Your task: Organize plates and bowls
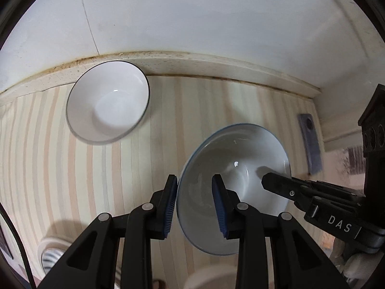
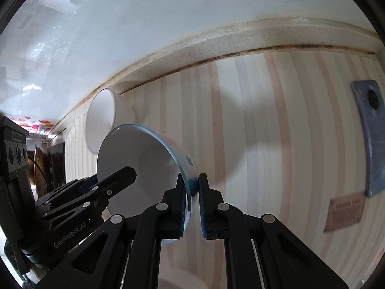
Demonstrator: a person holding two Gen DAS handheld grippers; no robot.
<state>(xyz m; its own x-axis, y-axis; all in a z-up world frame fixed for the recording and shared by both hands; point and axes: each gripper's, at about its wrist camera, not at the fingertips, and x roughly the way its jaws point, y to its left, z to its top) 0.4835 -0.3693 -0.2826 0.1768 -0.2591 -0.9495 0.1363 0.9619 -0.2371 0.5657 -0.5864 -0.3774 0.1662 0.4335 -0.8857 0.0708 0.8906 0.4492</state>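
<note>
A blue-rimmed white bowl [image 1: 240, 180] is held above the striped counter between both grippers. My left gripper [image 1: 195, 187] straddles its left rim, one finger outside and one inside, with a gap to the inner pad. My right gripper [image 2: 192, 187] is shut on the bowl's [image 2: 144, 159] right wall, which has blue marks; it shows in the left wrist view [image 1: 276, 185] reaching in from the right. A second white bowl with a dark rim [image 1: 108, 101] stands on the counter at the back left, near the wall; it also shows in the right wrist view [image 2: 102, 118].
The striped counter [image 1: 72, 168] ends at a speckled backsplash ledge [image 1: 192, 62]. A blue-grey phone [image 2: 370, 134] and a brown card [image 2: 344, 214] lie at the right. White dishes [image 1: 209, 277] show at the bottom edge, and a round striped item [image 1: 51, 255] at the lower left.
</note>
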